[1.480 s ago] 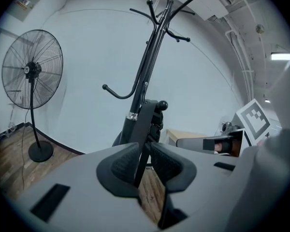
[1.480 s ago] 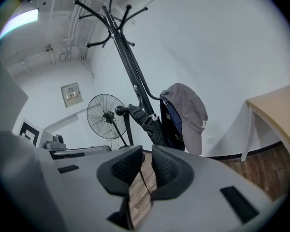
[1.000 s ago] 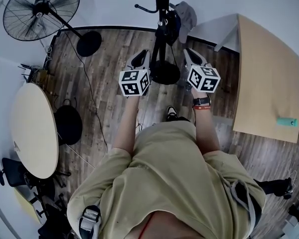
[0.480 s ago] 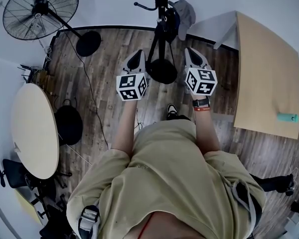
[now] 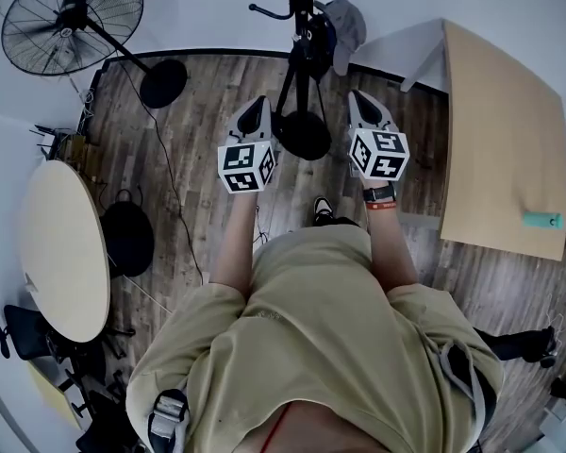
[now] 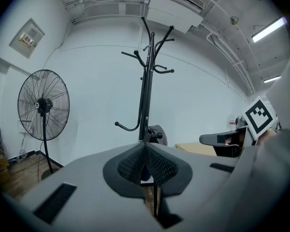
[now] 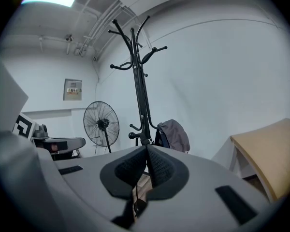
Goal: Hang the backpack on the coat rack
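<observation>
The black coat rack (image 5: 300, 26) stands straight ahead by the far wall, on a round base (image 5: 305, 135). A grey backpack (image 5: 344, 22) hangs low on its right side, clear of both grippers. It shows beside the pole in the right gripper view (image 7: 174, 135) and peeks out behind the pole in the left gripper view (image 6: 157, 132). My left gripper (image 5: 253, 113) and right gripper (image 5: 361, 108) are held side by side in front of the rack, one on each side of the base. Both are shut with nothing between the pads (image 6: 145, 146) (image 7: 146, 149).
A standing fan (image 5: 75, 12) is at the far left, with a cable running across the wood floor. A round table (image 5: 61, 253) and a dark round seat (image 5: 129, 237) lie to the left. A wooden tabletop (image 5: 500, 140) fills the right side.
Both grippers have shifted slightly left and back toward the person. The backpack stays hanging on the rack.
</observation>
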The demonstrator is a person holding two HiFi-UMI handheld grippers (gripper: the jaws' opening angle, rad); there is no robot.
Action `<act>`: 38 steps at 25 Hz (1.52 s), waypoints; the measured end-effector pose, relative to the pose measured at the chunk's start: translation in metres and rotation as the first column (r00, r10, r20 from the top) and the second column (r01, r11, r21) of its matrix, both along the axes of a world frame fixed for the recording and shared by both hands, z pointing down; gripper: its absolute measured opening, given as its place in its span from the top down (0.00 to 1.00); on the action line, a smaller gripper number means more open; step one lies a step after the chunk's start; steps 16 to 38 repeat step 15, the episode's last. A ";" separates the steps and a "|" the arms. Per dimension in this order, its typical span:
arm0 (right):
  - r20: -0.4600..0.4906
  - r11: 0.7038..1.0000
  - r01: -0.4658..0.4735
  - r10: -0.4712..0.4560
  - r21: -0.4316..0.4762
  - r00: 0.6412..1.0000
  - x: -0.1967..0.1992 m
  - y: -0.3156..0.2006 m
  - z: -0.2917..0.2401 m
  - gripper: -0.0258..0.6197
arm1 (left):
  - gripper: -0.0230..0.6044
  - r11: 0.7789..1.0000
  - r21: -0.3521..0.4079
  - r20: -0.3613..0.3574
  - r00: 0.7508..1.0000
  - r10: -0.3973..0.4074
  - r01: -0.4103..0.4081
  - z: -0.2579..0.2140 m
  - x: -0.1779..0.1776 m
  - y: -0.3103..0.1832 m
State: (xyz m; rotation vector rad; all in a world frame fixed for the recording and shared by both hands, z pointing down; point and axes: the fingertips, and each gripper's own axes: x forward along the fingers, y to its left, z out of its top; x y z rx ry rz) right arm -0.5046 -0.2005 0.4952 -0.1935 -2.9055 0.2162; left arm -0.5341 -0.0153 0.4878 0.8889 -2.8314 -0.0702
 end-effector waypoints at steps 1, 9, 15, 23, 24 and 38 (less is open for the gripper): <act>-0.002 1.000 0.001 -0.001 -0.002 1.000 -0.001 -0.001 0.001 0.94 | 0.93 1.000 0.003 -0.002 1.000 0.001 -0.001 0.001 -0.001 -0.001; -0.030 1.000 0.023 -0.023 -0.017 0.999 -0.012 -0.007 0.010 0.94 | 0.93 1.000 0.026 -0.015 1.000 0.001 -0.001 0.003 -0.009 -0.009; -0.042 0.998 0.040 -0.042 -0.040 0.998 -0.035 -0.015 0.020 0.94 | 0.93 0.999 0.044 -0.040 0.999 0.006 -0.004 0.016 -0.029 -0.018; -0.042 0.998 0.040 -0.042 -0.040 0.998 -0.035 -0.015 0.020 0.94 | 0.93 0.999 0.044 -0.040 0.999 0.006 -0.004 0.016 -0.029 -0.018; -0.042 0.998 0.040 -0.042 -0.040 0.998 -0.035 -0.015 0.020 0.94 | 0.93 0.999 0.044 -0.040 0.999 0.006 -0.004 0.016 -0.029 -0.018; -0.042 0.998 0.040 -0.042 -0.040 0.998 -0.035 -0.015 0.020 0.94 | 0.93 0.999 0.044 -0.040 0.999 0.006 -0.004 0.016 -0.029 -0.018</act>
